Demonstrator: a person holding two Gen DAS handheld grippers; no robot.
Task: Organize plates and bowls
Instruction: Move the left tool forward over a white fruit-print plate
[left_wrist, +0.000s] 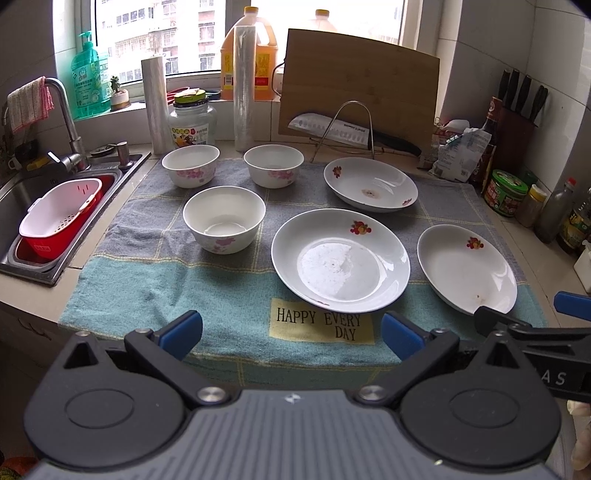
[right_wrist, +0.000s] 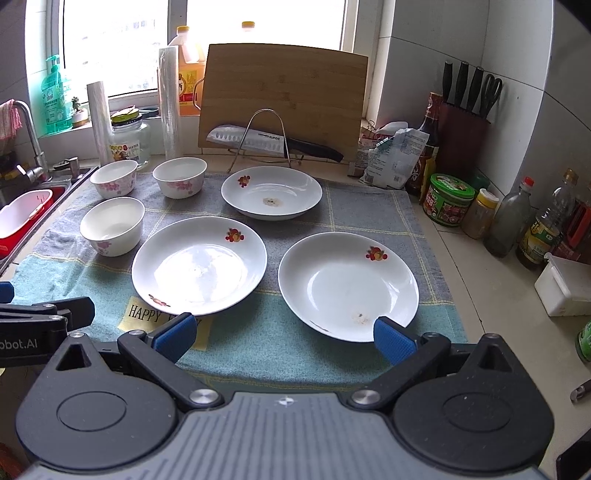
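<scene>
Jaws wide apart; right plate (left_wrist: 467, 267) partly hidden.

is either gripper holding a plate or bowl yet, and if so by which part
Nothing is held. The left gripper and right gripper are both open and empty, short of the plates on the towel.

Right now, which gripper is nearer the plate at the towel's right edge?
Right. The right gripper sits open just before that plate, one fingertip at its rim; the left gripper faces the middle plate instead.
</scene>
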